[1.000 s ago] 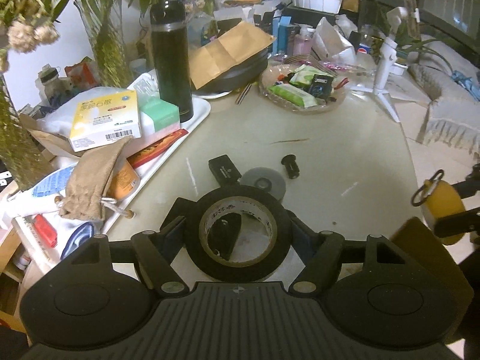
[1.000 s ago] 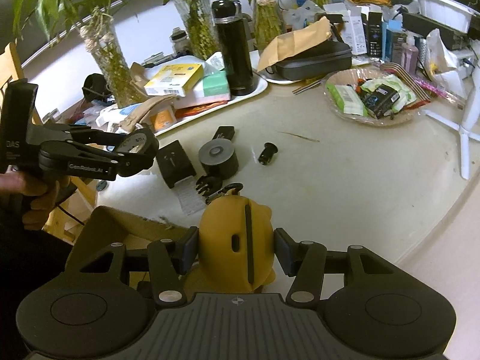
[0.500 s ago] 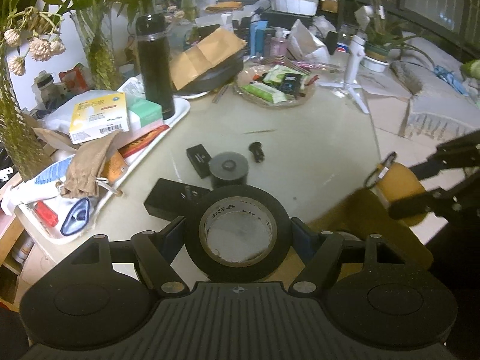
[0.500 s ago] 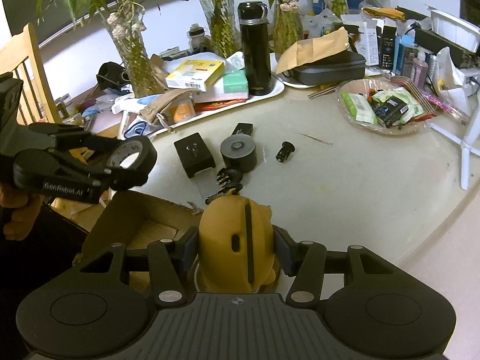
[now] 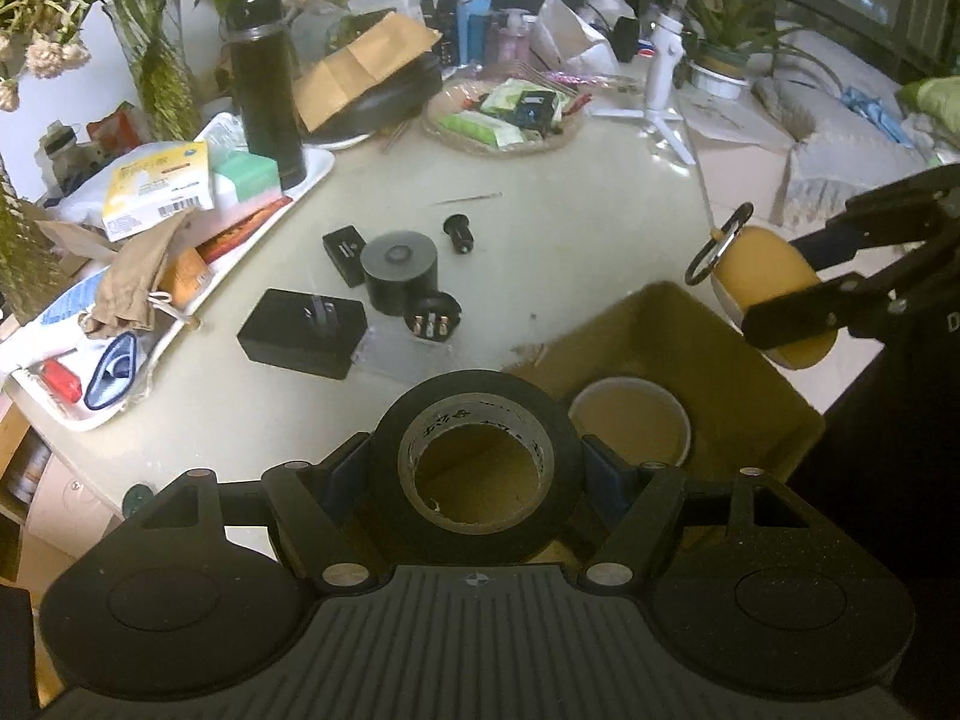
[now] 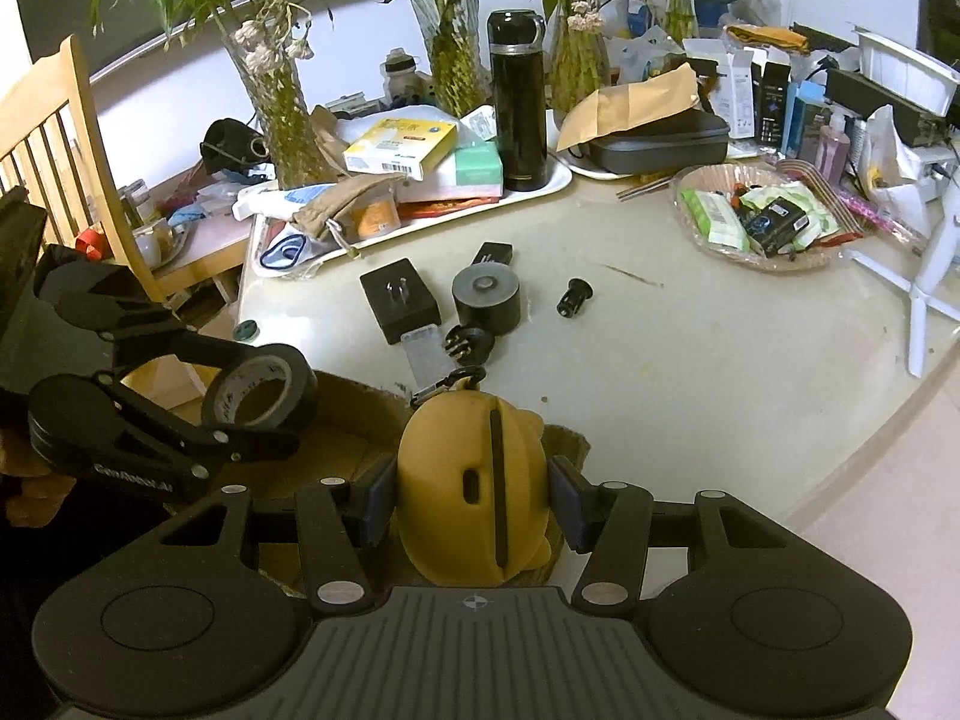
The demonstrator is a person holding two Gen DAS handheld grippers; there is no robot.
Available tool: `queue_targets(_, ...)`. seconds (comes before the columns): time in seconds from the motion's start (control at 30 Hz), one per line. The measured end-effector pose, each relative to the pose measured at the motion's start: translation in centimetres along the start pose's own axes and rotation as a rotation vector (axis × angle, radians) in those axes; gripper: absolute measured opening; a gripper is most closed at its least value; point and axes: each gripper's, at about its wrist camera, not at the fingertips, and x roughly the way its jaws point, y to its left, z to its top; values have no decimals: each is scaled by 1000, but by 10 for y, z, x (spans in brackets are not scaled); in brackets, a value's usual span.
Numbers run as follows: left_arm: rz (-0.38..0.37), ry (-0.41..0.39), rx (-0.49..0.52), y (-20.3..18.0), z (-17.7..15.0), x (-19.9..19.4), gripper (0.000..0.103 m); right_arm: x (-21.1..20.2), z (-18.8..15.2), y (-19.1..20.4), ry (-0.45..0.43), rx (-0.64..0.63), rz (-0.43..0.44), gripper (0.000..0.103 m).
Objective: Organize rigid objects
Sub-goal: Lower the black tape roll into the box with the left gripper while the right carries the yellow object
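My left gripper [image 5: 474, 465] is shut on a black roll of tape [image 5: 477, 414], also seen as the tape roll [image 6: 261, 387] in the right wrist view. It hangs over an open cardboard box [image 5: 720, 360] at the table's near edge; a paper cup [image 5: 630, 423] stands inside the box. My right gripper [image 6: 474, 495] is shut on a yellow rounded case [image 6: 474, 480] with a carabiner [image 6: 447, 384], held above the box's right side; the same yellow case [image 5: 768, 288] shows at the right of the left wrist view. On the table lie a black adapter [image 5: 303, 333], a black cylinder [image 5: 399, 267], a round plug [image 5: 432, 318] and a small black knob [image 5: 459, 234].
A white tray [image 5: 312, 180] with boxes, a cloth pouch and a tall black flask [image 5: 264, 84] lines the table's left. A glass dish of packets [image 5: 504, 120] sits at the back, a white tripod [image 5: 660, 72] behind it. Vases with plants and a wooden chair [image 6: 54, 138] stand at the left.
Both grippers drew back from the table's middle to above the cardboard box, each keeping its object. The box and the cup inside it have come into the left wrist view.
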Motion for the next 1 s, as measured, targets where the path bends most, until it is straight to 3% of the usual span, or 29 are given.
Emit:
queue_targets(0.3, 11, -70, -37, 1, 0, -9, 74, -3, -6, -1, 8, -1, -10, 57)
queue_targets(1.0, 63, -129, -136, 16, -22, -43, 74, 18, -7, 9, 53, -21, 0, 57)
